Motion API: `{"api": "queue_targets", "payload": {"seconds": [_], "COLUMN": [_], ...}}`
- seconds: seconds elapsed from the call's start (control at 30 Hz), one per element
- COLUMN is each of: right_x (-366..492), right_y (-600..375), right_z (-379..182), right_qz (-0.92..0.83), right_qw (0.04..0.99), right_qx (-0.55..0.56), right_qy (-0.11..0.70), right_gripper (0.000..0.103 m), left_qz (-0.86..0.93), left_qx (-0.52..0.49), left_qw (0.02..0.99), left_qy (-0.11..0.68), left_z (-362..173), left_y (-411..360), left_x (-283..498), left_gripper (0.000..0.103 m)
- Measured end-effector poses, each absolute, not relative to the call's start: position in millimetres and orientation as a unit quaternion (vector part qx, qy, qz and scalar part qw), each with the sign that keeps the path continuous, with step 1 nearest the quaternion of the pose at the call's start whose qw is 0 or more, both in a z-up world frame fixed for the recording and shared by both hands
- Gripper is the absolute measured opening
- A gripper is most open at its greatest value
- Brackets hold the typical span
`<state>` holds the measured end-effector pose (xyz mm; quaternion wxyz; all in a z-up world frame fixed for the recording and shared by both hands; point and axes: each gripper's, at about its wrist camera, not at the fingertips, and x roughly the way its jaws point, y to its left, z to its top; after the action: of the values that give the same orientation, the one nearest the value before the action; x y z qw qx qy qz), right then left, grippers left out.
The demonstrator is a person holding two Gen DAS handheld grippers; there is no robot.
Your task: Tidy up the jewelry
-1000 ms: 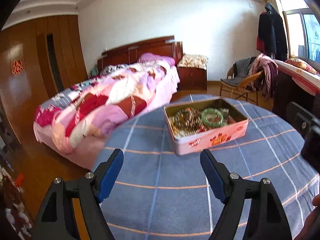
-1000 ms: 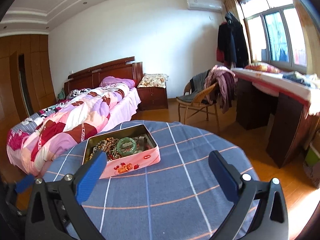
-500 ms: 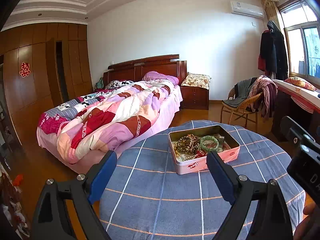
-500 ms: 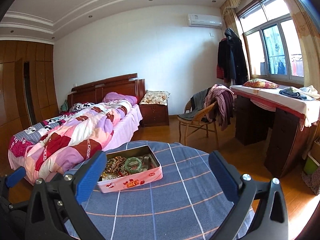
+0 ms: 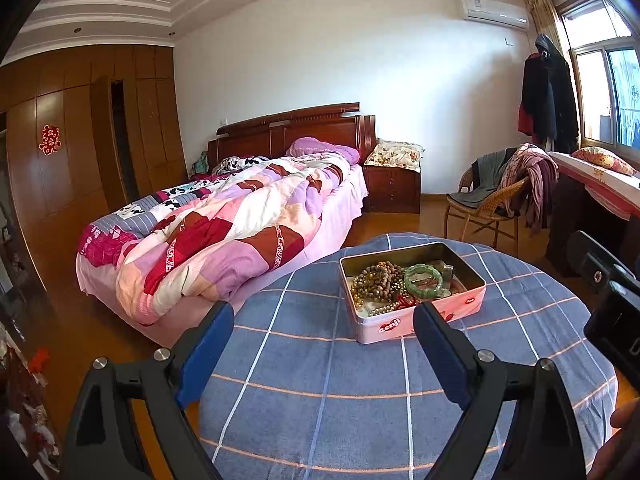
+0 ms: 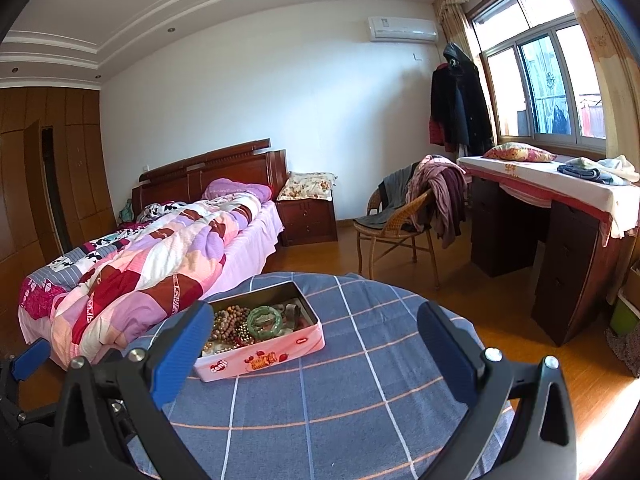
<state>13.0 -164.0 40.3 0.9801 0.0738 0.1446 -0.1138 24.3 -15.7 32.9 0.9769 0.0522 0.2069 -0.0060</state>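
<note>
covering a round table, a blue checked cloth (image 5: 320, 368) bears a pink tin (image 5: 412, 284) of beads and a green bangle (image 5: 423, 278); left gripper (image 5: 324, 344) and right gripper (image 6: 316, 344) hover near it, jaws wide, empty.

My pads (image 5: 208, 354) look ribbed plastic; beyond them, glossy metal tin (image 5: 412, 322) on woven checked cloth (image 5: 320, 380).

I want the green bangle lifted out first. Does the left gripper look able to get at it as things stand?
Probably yes. The left gripper is open and empty, and the green bangle lies on top of the beads in the lidless pink tin, with only bare tablecloth between them.
</note>
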Motion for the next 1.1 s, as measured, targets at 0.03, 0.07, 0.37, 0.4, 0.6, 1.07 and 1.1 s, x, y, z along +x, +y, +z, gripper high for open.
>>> {"api": "queue_targets", "payload": {"seconds": [0.03, 0.07, 0.37, 0.4, 0.6, 1.07, 1.1], "right_x": [12.9, 13.2, 13.0, 13.1, 13.7, 13.2, 13.3], "right_y": [-163.9, -163.8, -162.6, -162.5, -162.1, -162.7, -162.6], "right_z": [40.5, 40.8, 42.6, 42.9, 43.7, 44.0, 43.9], "right_qz": [-0.113, -0.113, -0.114, -0.114, -0.114, -0.116, -0.117], "right_qw": [0.98, 0.98, 0.98, 0.98, 0.98, 0.98, 0.98], "right_qx": [0.074, 0.074, 0.072, 0.072, 0.072, 0.073, 0.072], "right_qy": [0.145, 0.145, 0.144, 0.145, 0.144, 0.144, 0.144], "right_gripper": [0.103, 0.103, 0.103, 0.103, 0.103, 0.103, 0.103], "left_qz": [-0.006, -0.006, -0.006, -0.006, -0.005, 0.024, 0.024], "left_qx": [0.052, 0.051, 0.046, 0.046, 0.046, 0.05, 0.051], "left_qw": [0.977, 0.977, 0.978, 0.978, 0.978, 0.981, 0.98], "left_qy": [0.208, 0.208, 0.203, 0.203, 0.203, 0.188, 0.189], "left_z": [33.0, 33.2, 35.3, 35.4, 35.8, 40.0, 39.7], "left_y": [-15.7, -15.6, -14.3, -14.5, -13.8, -15.2, -15.3], "left_x": [24.4, 24.4, 24.3, 23.8, 23.4, 23.1, 23.6], "left_gripper": [0.091, 0.091, 0.091, 0.091, 0.091, 0.091, 0.091]}}
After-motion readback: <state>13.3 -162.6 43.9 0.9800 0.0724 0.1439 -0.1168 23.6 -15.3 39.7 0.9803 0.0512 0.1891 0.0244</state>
